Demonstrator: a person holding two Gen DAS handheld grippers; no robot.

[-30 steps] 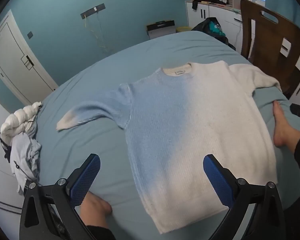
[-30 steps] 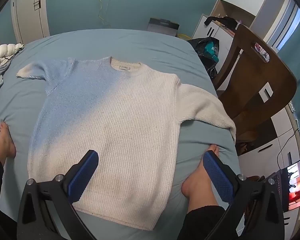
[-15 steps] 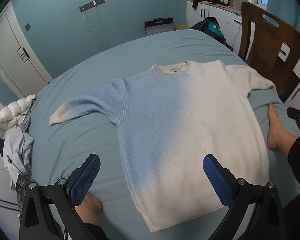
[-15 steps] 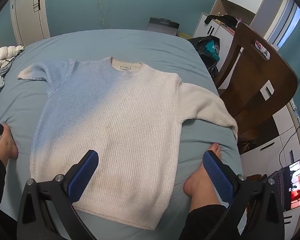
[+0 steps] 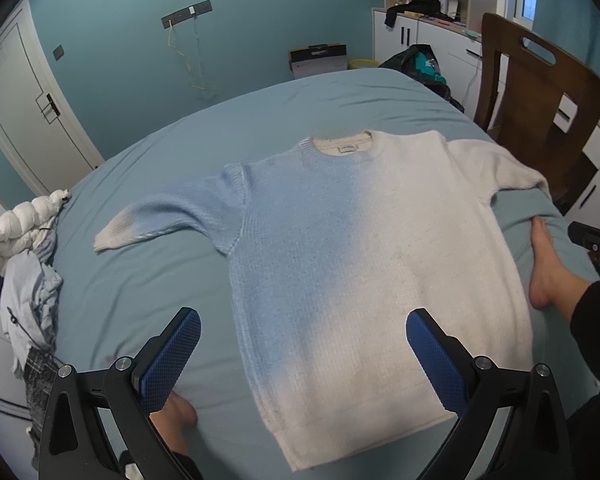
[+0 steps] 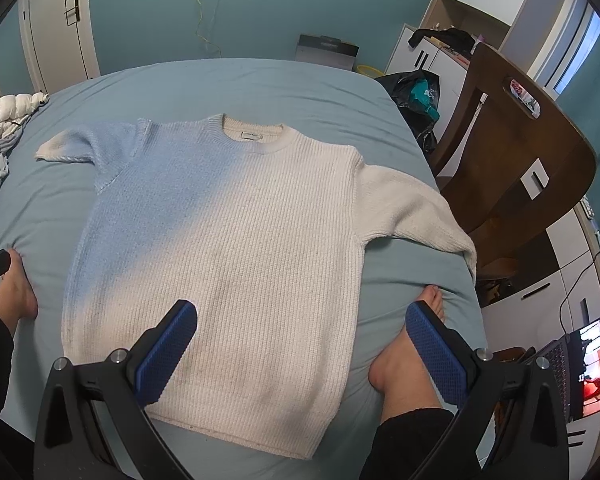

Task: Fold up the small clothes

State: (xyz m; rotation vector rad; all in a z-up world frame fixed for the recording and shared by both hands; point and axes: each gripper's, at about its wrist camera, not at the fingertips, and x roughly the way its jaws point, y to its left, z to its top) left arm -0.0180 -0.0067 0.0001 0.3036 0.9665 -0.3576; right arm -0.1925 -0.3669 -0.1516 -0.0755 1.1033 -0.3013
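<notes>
A knit sweater (image 5: 352,264), pale blue on its left half and cream on its right, lies flat and face up on the blue bed (image 5: 140,280), sleeves spread out, collar away from me. It also shows in the right wrist view (image 6: 228,248). My left gripper (image 5: 300,352) is open and empty, held above the sweater's lower left part. My right gripper (image 6: 300,344) is open and empty above the sweater's lower right part. Part of the right gripper shows at the left wrist view's right edge (image 5: 596,240).
The person's bare feet (image 6: 404,356) (image 6: 16,288) rest on the bed either side of the sweater. A pile of clothes (image 5: 24,256) lies at the bed's left edge. A wooden chair (image 6: 516,168) stands right of the bed, a laptop (image 6: 588,364) lower right.
Both grippers have risen and pulled back a little, so the sweater looks smaller and lower in view. The sweater has not moved. Both grippers stay open.
</notes>
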